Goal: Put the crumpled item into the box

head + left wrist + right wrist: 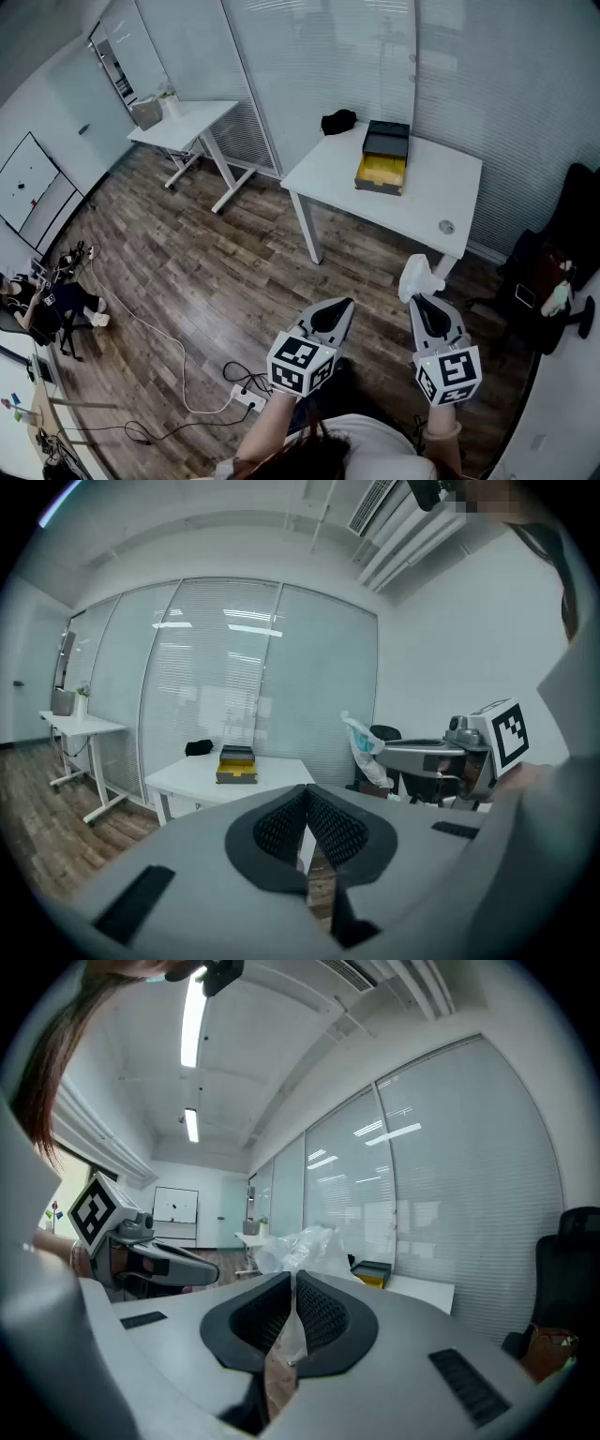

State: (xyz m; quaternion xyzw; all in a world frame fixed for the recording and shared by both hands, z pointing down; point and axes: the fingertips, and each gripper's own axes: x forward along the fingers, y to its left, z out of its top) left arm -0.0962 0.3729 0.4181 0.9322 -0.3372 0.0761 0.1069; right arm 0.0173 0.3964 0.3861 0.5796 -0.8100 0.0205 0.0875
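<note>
Right gripper (pixel 292 1283): jaws pinch a crumpled clear plastic bag (pixel 302 1244), which is held in the air at lower right of the head view. Left gripper (pixel 307 795): jaws pressed together, nothing between them. The dark rectangular box with a yellow interior (pixel 382 159) sits on the white surface (pixel 330 171) at upper centre, well apart from the bag.

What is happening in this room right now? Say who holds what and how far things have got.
A person stands back from the white table, a gripper in each hand. The right gripper is shut on a crumpled clear plastic bag, held up in the air. The left gripper is shut and empty. The box, black with a yellow inside, sits open on the table near a small black item. The bag is not yet in it.
</note>
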